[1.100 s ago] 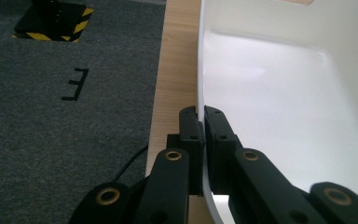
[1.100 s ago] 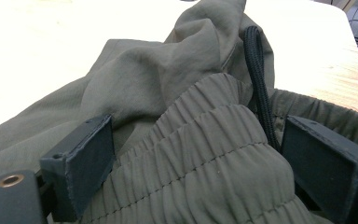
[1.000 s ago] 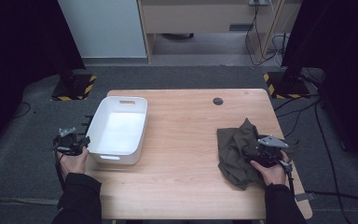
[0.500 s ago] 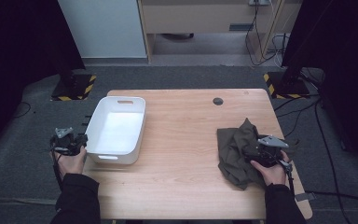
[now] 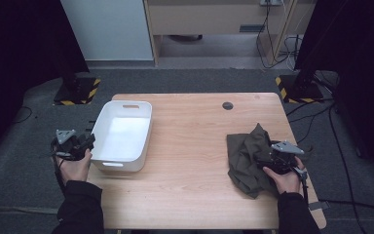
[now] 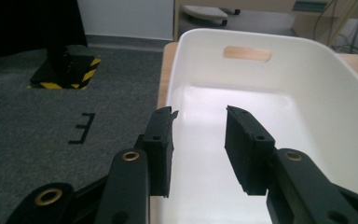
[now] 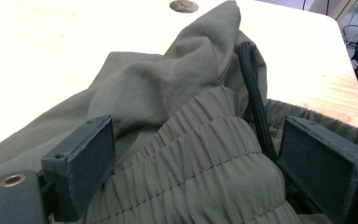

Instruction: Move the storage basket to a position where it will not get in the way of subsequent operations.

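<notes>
Two grippers working. Left gripper fingers have just been opening, nothing between, white bin lying just ahead. Right gripper fingers spreading wide around green pants, not squeezing. Pants waiting on tabletop; moving into bin not starting yet.

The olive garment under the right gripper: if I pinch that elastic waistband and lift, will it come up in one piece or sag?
Likely floppy: the olive garment lies crumpled in soft folds, so most should hang below the right gripper. The gathered waistband looks thick, probably a fair hold. The black drawstring may dangle and snag.
</notes>
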A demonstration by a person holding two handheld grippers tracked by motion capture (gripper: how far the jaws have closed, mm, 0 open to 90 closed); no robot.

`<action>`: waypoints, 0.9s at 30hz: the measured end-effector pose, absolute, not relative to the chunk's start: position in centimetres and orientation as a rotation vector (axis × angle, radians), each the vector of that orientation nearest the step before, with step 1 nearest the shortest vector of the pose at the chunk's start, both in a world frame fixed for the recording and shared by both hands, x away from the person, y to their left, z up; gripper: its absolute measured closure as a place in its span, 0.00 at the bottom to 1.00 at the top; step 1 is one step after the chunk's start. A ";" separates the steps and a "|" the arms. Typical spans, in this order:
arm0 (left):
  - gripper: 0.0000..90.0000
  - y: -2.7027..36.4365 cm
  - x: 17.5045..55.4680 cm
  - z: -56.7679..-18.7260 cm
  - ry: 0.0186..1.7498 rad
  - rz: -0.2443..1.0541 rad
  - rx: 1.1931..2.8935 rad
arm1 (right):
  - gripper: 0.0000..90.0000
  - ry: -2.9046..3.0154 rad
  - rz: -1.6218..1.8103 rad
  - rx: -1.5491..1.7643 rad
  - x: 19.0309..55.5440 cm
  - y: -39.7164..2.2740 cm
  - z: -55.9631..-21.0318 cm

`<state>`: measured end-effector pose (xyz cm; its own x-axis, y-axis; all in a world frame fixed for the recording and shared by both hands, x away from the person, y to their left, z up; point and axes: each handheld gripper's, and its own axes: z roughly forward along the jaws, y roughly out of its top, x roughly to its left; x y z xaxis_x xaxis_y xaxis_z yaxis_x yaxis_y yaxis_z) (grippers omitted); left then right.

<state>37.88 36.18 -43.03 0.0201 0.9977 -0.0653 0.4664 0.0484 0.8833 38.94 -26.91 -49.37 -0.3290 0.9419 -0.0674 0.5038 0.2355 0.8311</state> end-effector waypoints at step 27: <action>0.51 24.5 37.5 -41.7 1.131 0.705 1.720 | 0.17 1.860 1.068 1.289 37.3 -28.2 -46.9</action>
<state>37.49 24.53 -41.72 0.4114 0.9111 -0.0259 0.3779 -0.1447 0.9145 37.32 -28.22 -46.92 -0.3242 0.9448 -0.0472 0.4352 0.1933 0.8793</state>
